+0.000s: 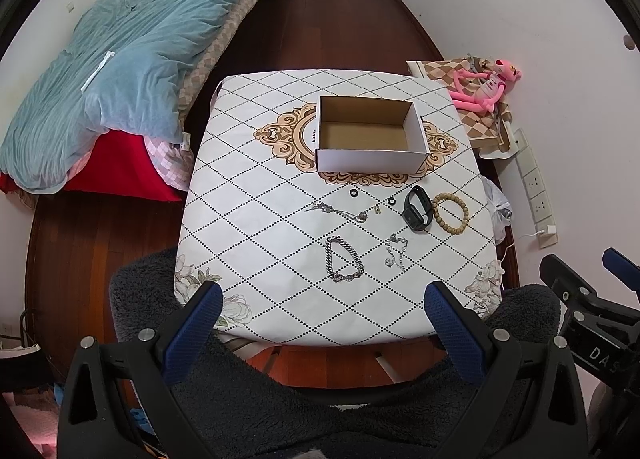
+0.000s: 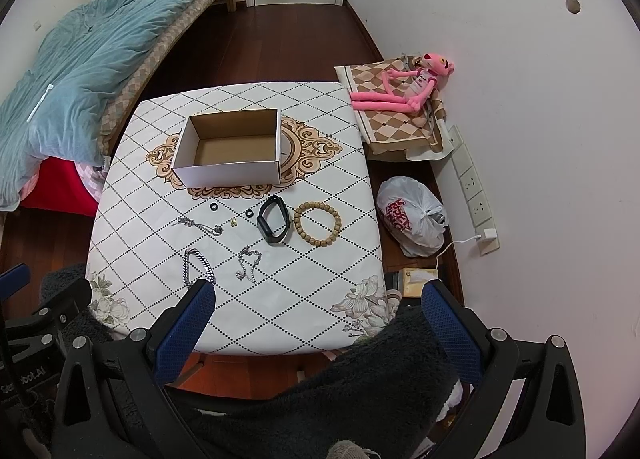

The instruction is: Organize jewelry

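An empty white cardboard box (image 1: 370, 161) (image 2: 228, 171) stands mid-table. In front of it lie two black rings (image 1: 354, 193) (image 1: 391, 201), a thin silver chain (image 1: 338, 213), a small gold charm (image 1: 377, 210), a black smart band (image 1: 418, 207) (image 2: 274, 219), a wooden bead bracelet (image 1: 451, 213) (image 2: 318, 225), a thick silver chain bracelet (image 1: 343, 259) (image 2: 198, 265) and a fine silver chain (image 1: 396, 250) (image 2: 249, 265). My left gripper (image 1: 324, 323) is open and empty over the table's near edge. My right gripper (image 2: 318, 323) is open and empty, to the right of the left one.
The table (image 1: 260, 259) has a diamond-patterned cloth. A bed with a blue quilt (image 1: 120, 59) is on the left. A pink plush toy (image 2: 408, 87) on a chequered cushion and a white plastic bag (image 2: 414, 215) are on the right, by the wall sockets (image 2: 474, 187). Dark fleece (image 1: 280, 399) lies below the grippers.
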The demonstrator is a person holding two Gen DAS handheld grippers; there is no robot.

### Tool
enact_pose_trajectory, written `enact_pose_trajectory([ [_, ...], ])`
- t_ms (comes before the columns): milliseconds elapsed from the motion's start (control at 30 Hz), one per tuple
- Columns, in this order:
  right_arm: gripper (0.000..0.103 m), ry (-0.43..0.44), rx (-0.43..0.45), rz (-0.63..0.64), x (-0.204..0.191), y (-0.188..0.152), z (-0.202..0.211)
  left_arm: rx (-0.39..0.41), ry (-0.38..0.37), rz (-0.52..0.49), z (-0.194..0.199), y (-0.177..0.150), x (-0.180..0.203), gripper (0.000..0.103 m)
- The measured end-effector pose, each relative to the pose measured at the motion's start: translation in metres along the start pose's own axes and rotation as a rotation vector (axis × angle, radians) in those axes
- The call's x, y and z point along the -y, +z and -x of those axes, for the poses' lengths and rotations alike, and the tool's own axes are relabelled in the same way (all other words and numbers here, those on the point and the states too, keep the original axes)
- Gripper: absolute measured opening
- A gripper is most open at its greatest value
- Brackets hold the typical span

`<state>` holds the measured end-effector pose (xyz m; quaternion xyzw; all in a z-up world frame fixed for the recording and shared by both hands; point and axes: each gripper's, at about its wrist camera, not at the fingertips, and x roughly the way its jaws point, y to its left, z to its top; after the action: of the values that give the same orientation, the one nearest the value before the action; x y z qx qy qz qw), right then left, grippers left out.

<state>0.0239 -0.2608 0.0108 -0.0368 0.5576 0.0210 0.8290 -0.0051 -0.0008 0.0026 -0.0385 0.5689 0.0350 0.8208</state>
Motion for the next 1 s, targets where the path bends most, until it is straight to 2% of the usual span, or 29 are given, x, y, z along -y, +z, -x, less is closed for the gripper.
enact_pose_trajectory([
  [800, 0.103, -0.001, 0.007, -0.009, 0.004, 0.003, 0.004, 0.004, 0.0, -0.004, 0.002, 0.002, 0.005, 0.103],
  [1000, 0.103, -0.016, -0.004, -0.05, 0.009, 0.01, -0.018, 0.019, 0.036, 0.007, -0.022, 0.018, 0.006, 0.103],
])
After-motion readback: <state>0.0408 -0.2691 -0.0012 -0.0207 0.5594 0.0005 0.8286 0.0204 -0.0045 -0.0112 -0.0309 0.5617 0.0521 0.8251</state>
